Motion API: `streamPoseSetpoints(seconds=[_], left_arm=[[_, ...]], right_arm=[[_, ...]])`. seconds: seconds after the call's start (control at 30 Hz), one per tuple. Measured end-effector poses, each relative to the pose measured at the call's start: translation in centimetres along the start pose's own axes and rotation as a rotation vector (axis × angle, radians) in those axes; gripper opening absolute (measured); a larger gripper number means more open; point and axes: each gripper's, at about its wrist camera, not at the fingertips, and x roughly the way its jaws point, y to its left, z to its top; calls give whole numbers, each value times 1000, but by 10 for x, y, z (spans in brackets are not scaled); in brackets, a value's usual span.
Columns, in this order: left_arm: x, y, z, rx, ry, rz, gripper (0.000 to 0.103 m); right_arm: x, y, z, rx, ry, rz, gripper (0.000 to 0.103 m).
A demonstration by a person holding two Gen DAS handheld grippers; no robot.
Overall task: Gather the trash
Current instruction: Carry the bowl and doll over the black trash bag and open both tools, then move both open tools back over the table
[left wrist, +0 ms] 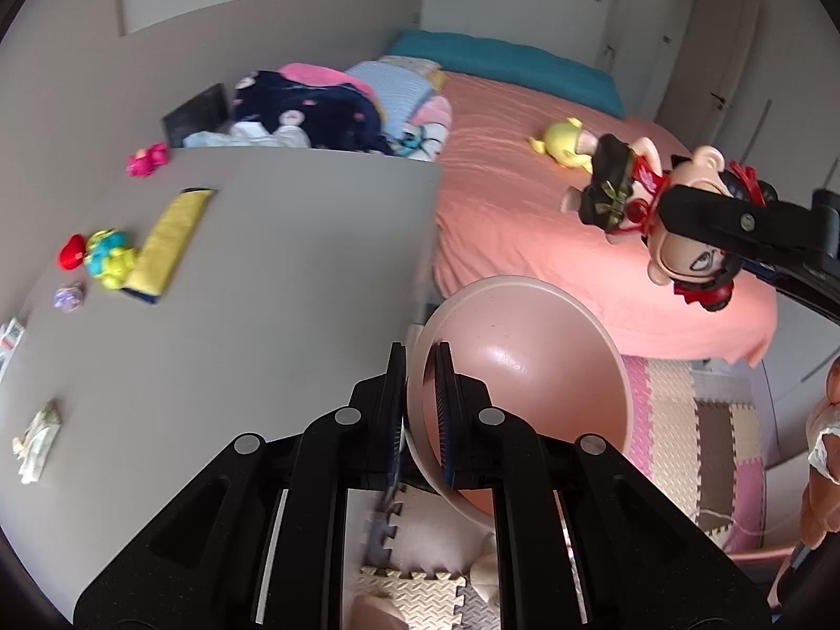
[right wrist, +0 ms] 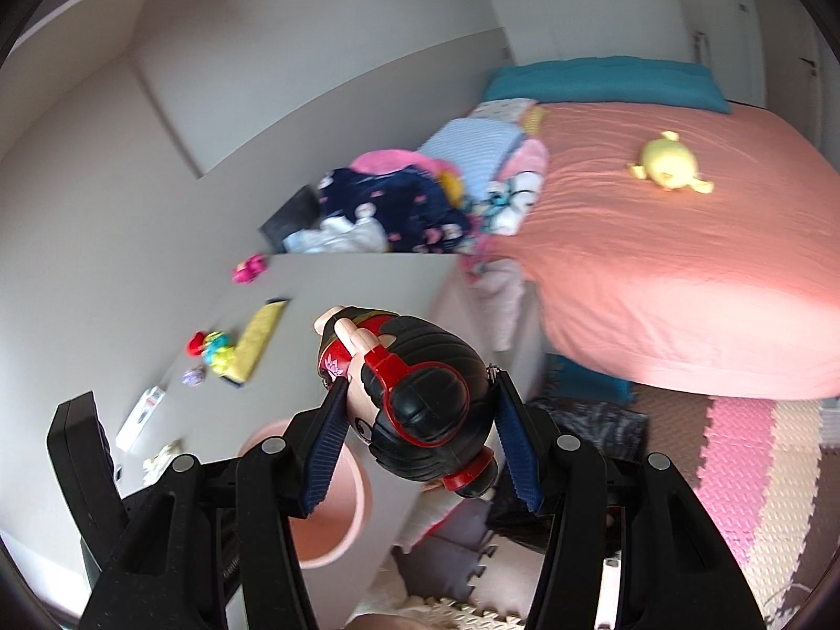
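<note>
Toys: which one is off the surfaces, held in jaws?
The black-haired doll, clamped by its head in the right gripper. The yellow plush lies on the bed; the pink toy sits on the grey tabletop.

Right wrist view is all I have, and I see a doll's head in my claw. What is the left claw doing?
Observer: The left claw is shut on the rim of the pink bowl.
Operator: Anything inside the bowl?
Observer: No, the inside that shows is bare.
Operator: How does the doll sit in my claw?
Observer: The doll sticks out sideways from the right claw, clamped by the head, with its feet pointing away.
</note>
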Motion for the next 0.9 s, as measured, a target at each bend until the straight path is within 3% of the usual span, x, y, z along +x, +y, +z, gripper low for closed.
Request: streamPoseSetpoints(seconds=[0.23,0.47,0.57,0.6,0.63,0.67,0.73,0.9], left_arm=[[30,-51,6,87,57,-69,11],[60,-65,2,124,120,-56,11],[73,-67,5,117,147,-79,14],[77,-67,6,118,162,-78,23],[78,-66,8,116,162,-48,71],[75,-64,9,110,138,-14,95],[60,-52,7,91,31,36,96],[47,-24,7,23,18,26,96]], right_arm=[[5,-52,-2,73,22,-49,56],[28,-78,-6,107,67,-67,56],[41,-87,-4,123,132,-92,60],[44,-88,-3,125,146,-116,66],[41,-91,-2,137,122,-156,76],[35,-93,-2,146,82,-184,78],[28,-95,0,146,39,-205,80],[24,-87,-1,134,25,-186,80]])
